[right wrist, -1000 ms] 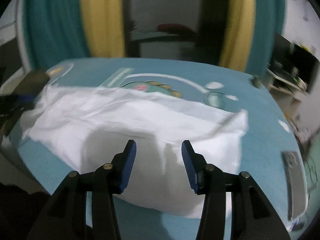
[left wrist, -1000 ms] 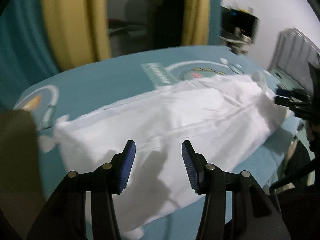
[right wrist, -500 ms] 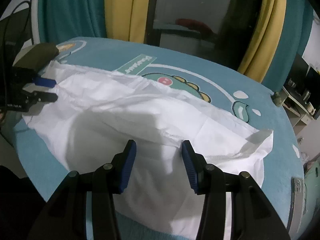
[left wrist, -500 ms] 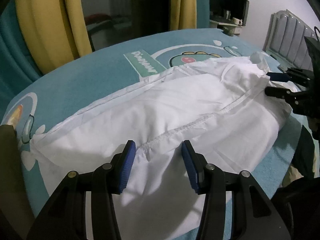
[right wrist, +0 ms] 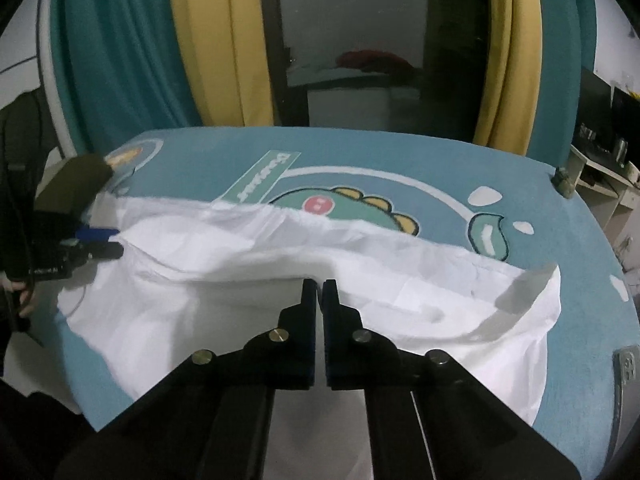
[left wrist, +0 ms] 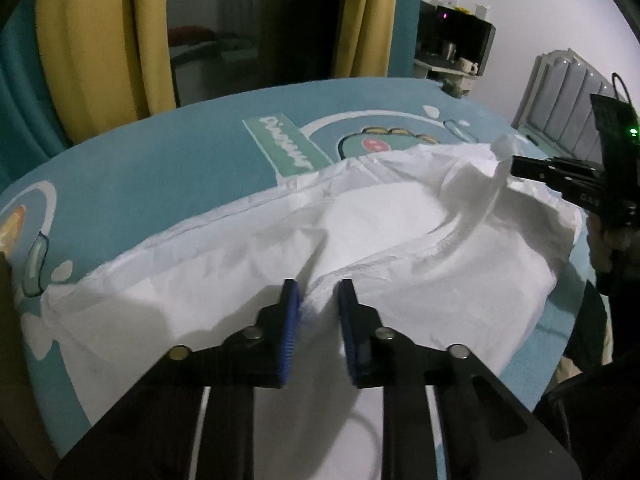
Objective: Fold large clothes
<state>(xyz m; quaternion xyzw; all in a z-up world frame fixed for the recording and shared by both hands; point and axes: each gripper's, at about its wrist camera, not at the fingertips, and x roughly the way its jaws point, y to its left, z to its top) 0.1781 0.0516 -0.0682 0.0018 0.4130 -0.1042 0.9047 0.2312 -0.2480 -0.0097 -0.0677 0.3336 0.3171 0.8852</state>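
A large white garment point(left wrist: 400, 216) lies spread across a teal bed cover point(left wrist: 160, 168) with a dinosaur print. My left gripper point(left wrist: 318, 304) is closing its jaws on a raised fold of the cloth near one end, and the fold fills the gap between the blue pads. At the other end my right gripper point(right wrist: 320, 288) is shut, pinching an edge of the garment point(right wrist: 240, 248). In the left wrist view the right gripper point(left wrist: 514, 168) holds a lifted tuft of cloth. The left gripper point(right wrist: 116, 244) shows at the far left of the right wrist view.
Yellow curtains point(left wrist: 100, 40) and a dark window stand behind the bed. A grey padded headboard point(left wrist: 568, 88) and a shelf point(left wrist: 452, 40) are at the right. An olive object point(right wrist: 76, 184) lies at the bed's left corner, a grey device point(right wrist: 628, 364) at its right edge.
Both grippers moved forward onto the garment and went from open to closed on the cloth. The fabric has bunched into ridges at both pinch points.
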